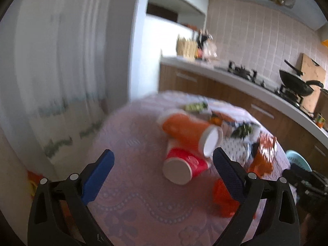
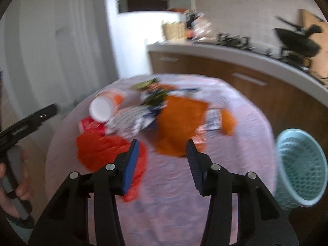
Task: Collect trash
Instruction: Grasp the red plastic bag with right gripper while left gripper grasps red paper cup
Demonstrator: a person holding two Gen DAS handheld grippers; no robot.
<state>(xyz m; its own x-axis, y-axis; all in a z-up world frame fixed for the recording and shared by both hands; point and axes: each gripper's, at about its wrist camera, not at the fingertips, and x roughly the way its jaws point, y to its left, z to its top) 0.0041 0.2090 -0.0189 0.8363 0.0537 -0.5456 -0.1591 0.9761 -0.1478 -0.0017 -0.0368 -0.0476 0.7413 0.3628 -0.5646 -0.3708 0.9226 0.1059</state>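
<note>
Now my left hand-held gripper [image 1: 163,167] is wide open and holds nothing, and my right hand-held gripper [image 2: 163,153] is open and empty too. Farther off, cups [image 1: 184,166] and wrappers [image 2: 180,121] lie piled on the bench [image 2: 174,184]. A clumsy grab could roll a cup off.

Round table [image 2: 235,143] in lilac cloth, strewn with paper cups [image 1: 184,131] and wrappers [image 2: 180,121].
</note>
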